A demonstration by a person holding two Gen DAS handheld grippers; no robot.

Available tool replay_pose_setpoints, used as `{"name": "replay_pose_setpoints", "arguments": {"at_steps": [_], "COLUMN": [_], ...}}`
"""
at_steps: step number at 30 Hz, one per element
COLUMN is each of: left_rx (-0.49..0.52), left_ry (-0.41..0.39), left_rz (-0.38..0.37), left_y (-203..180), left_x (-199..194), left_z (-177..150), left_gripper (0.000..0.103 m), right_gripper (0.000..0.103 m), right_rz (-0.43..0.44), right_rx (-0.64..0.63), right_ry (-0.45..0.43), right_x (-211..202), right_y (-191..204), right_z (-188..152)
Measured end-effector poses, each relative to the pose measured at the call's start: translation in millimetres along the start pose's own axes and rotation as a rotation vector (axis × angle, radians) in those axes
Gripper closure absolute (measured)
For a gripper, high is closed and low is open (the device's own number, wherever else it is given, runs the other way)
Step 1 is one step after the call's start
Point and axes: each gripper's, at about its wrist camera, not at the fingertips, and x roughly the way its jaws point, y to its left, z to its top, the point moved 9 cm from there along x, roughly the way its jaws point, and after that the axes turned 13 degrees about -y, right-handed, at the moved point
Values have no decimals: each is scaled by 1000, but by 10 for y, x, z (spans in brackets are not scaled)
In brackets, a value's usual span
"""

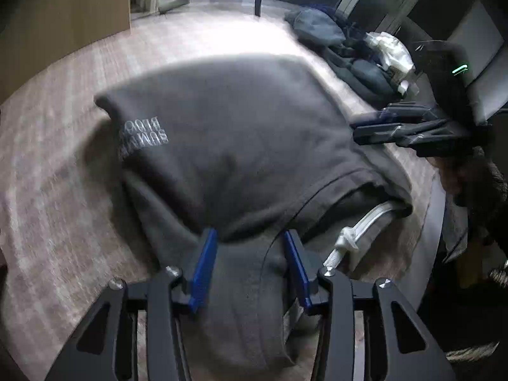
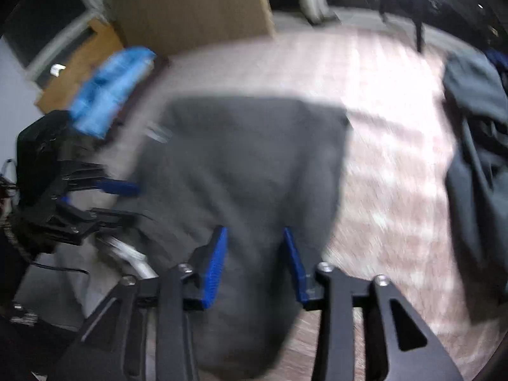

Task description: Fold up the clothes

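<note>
A dark grey sweatshirt [image 1: 228, 146] lies folded on a pinkish, woven-looking surface [image 1: 57, 190]; I cannot tell whether that surface is a bed or a rug. White mirrored lettering [image 1: 143, 135] shows near its left edge, and a white drawstring [image 1: 358, 228] trails out at the lower right. The left gripper [image 1: 250, 247] points steeply down over the near end of the sweatshirt, its blue pads partly apart with cloth between them, but not pressing on it. The right gripper [image 2: 255, 250] also tilts steeply down over the same sweatshirt, blue pads partly apart, fabric below and between them, not clamped. Both views are blurred. A heap of dark clothes [image 1: 336, 41] lies well apart at the far right, and something blue [image 2: 108, 92] sits beyond the left gripper.
</note>
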Motion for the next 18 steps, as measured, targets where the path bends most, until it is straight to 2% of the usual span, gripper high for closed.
{"name": "replay_pose_setpoints", "arguments": {"at_steps": [4,7,10,11,13,15,18], "left_rx": [-109,-191,-318,-340,-357,-354,-331], "left_ry": [3,-41,-100,-122,-152,-159,-121], "left_rz": [67,131,158,163,180,211,247], "left_y": [200,404,542,570,626,704,737], "left_x": [-277,-409,-404,-397,-354,-263,-23], "left_z": [-66,-27,94,143,230,303,343], "left_gripper": [60,54,48,47,45,44,44], "right_gripper": [62,61,44,42,42,42,40], "right_rz": [-11,-27,8,22,50,29,-2], "right_rx": [135,203,279,295,327,306,239], "right_ry": [49,-40,-102,-112,-133,-132,-138], "right_x": [-230,-387,-283,-220,-96,-6,128], "right_y": [-295,-437,-481,-484,-491,-490,-408], "right_z": [-218,-115,51,96,187,206,215]}}
